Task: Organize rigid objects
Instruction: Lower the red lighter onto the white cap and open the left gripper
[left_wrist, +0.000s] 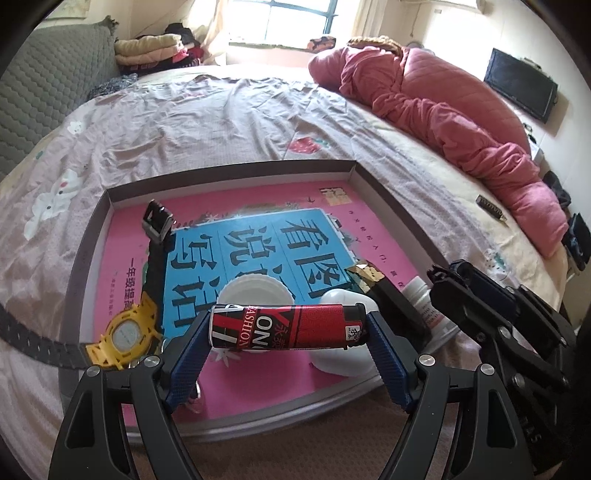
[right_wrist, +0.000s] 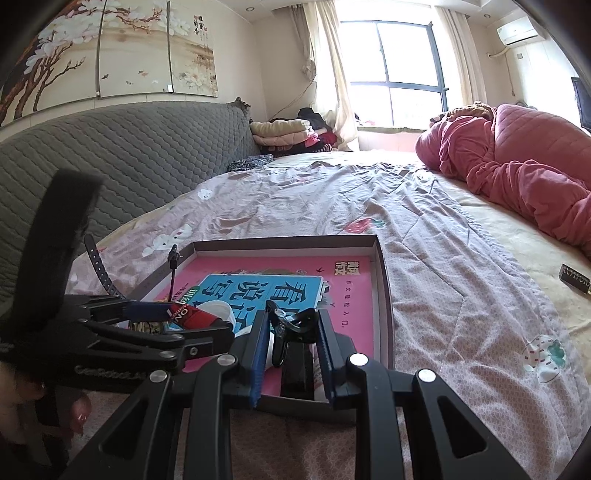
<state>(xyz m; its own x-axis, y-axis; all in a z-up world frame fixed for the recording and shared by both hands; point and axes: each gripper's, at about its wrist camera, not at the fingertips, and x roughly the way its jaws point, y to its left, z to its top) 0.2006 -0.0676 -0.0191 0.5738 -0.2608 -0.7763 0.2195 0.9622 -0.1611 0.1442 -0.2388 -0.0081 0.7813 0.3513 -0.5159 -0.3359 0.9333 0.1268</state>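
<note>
L tool (left_wrist: 288, 326) grips red "FASHION" lighter (left_wrist: 288, 326); R tool (right_wrist: 291, 343) clamps black clip (right_wrist: 291, 325).

Both wrist cams close, share tray (left_wrist: 364, 177) (right_wrist: 384, 266).

The left tool (left_wrist: 288, 328) has its two blue-padded fingers (left_wrist: 188, 354) spread wide, each pad pressing one end of a lighter (left_wrist: 286, 326) held crosswise between them. The right tool (right_wrist: 293, 332) sits just beside it, to its right, its fingers (right_wrist: 258, 354) drawn close together around a dark clip (right_wrist: 291, 325), gripping it.
</note>
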